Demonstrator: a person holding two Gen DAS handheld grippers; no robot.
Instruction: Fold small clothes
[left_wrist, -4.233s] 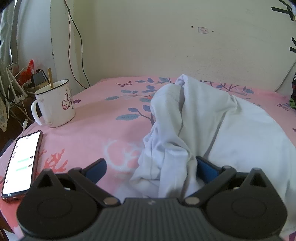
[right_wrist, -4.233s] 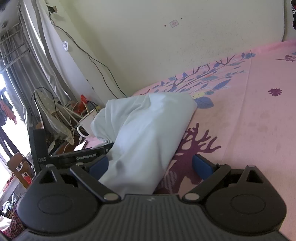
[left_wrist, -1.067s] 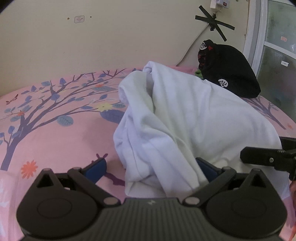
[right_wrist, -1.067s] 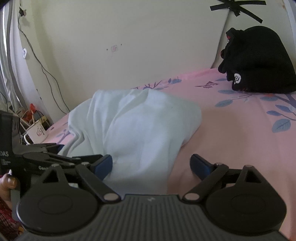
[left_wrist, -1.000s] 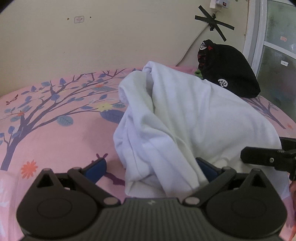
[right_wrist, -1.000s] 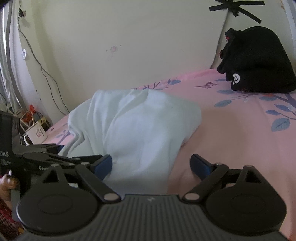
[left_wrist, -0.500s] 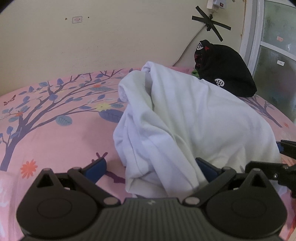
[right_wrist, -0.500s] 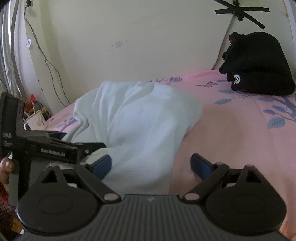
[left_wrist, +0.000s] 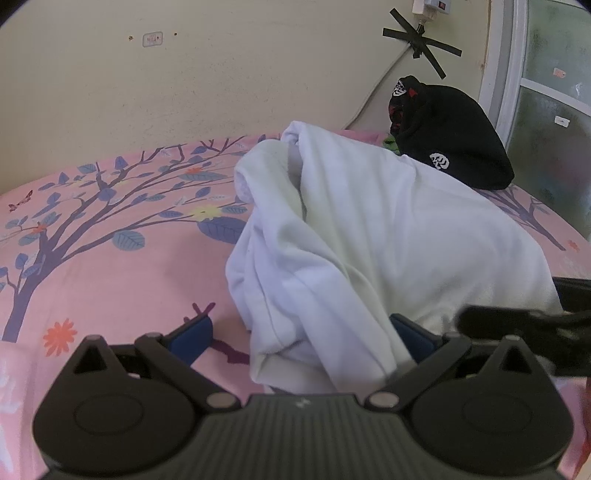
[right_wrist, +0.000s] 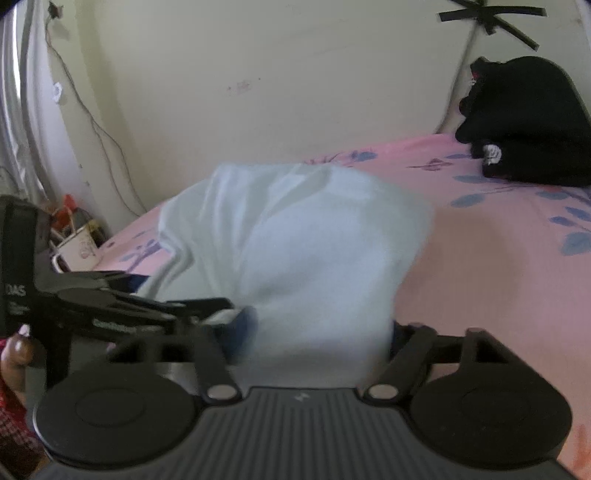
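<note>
Against the frame half a second back, the right claw (right_wrist: 317, 332) has just been closing: its blue pads, then spread with bare sheet showing beside the cloth, now sit narrower with the near edge of the white garment (left_wrist: 369, 229) between them, though blur hides whether they press on it. The left claw (left_wrist: 299, 332) looks unchanged, its jaws wide apart, the left pad over bare sheet and the right pad against the garment's bunched near corner. In the left wrist view, from left to right, the pink bed sheet (left_wrist: 110, 258) with its tree print lies open up to the wall, then the garment rises in a crumpled heap at centre, then a black bag (left_wrist: 450, 136) sits at the far right by the window frame, just past the garment's far edge; the right claw's dark finger reaches in at the lower right rim. In the right wrist view a white mug (right_wrist: 79, 243) stands at the bed's left edge, the left claw comes in from the left beside a hand (right_wrist: 14, 350), and to the right of the garment the sheet is free up to the bag
</note>
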